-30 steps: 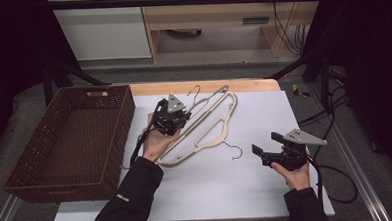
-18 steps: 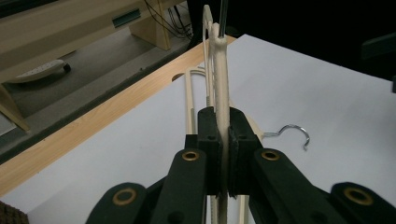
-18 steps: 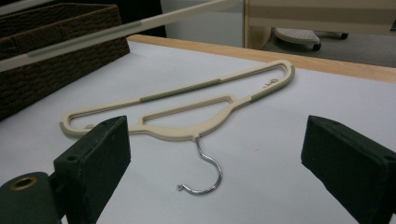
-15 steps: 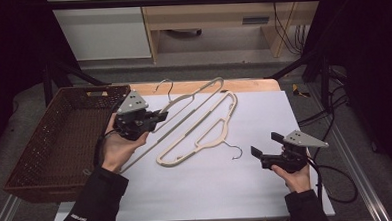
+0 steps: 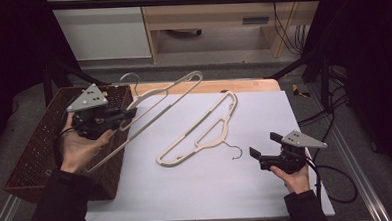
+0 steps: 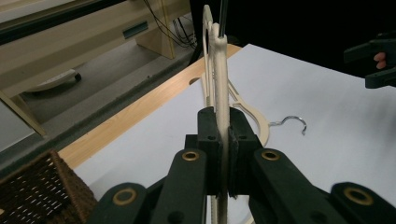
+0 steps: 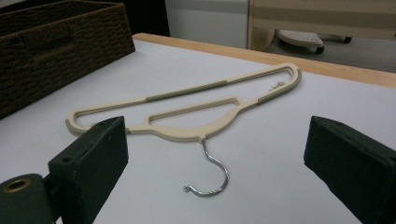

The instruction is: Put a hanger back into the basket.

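I have the left gripper (image 5: 118, 118) clamped on the lifted hanger (image 5: 163, 99), its jaws closed on the hanger's beige bar just below the neck; the left gripper view shows the pads (image 6: 210, 135) pressing it from both sides. The hanger hangs in the air, tilted, over the left edge of the white table (image 5: 197, 190) and the near rim of the wicker basket (image 5: 31, 162). Its wire hook (image 5: 128, 78) points toward the far side, above the basket's far corner.

The step I read here is carrying this hanger over to the basket. To do it well, I judge the long lower end needs to clear the basket's rim before I lower anything, since it trails low near the left edge of the table. I would swing the whole frame level over the basket's open middle and let go only when it lies flat inside, so that the hook does not catch in the weave.

My right gripper (image 5: 261, 156) rests near the right edge of the table with its jaws wide apart and nothing between them; they have just been opening. The second hanger (image 5: 205, 135) lies flat on the middle of the table, its hook (image 7: 212, 175) pointing at that gripper.

There is open table on the near side and between the two hangers. The far wooden edge (image 5: 233, 85) is close behind them.
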A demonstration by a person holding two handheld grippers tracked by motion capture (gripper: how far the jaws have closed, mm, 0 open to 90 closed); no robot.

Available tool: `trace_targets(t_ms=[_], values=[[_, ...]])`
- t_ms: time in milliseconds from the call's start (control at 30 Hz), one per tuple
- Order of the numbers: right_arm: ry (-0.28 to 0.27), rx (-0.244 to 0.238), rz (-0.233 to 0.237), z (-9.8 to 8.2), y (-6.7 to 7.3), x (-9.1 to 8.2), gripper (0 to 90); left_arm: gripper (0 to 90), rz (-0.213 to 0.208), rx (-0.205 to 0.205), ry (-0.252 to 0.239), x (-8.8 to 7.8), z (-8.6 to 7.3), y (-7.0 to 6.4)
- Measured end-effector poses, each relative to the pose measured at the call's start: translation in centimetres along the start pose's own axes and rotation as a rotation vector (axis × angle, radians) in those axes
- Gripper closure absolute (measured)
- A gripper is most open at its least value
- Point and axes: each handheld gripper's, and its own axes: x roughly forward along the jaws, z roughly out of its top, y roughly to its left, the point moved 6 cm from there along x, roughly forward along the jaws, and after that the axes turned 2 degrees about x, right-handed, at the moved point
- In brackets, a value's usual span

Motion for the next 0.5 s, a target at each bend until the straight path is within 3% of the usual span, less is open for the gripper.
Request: trace_targets(t_ms=[167, 233, 367, 467, 500], values=[[0.006, -0.009, 0.002, -0.1, 0.1, 0.1, 6.4, 86.1, 0.014, -0.014, -0.015, -2.3, -0.9, 2.6], [0.003, -0.007, 0.0, 0.0, 0.1, 0.1, 6.4, 86.1, 0.02, -0.013, -0.011, -2.6, -1.2, 3.0], [0.003, -0.01, 0.001, 0.0, 0.1, 0.1, 6.1, 86.1, 0.042, -0.029, -0.003, -4.1, -2.7, 5.1], [0.004, -0.012, 0.001, 0.0, 0.1, 0.1, 6.0, 86.1, 0.047, -0.039, -0.006, -4.6, -3.4, 5.9], [0.002, -0.01, 0.001, 0.1, 0.2, 0.2, 5.8, 86.1, 0.058, -0.038, -0.005, -5.0, -4.0, 6.8]])
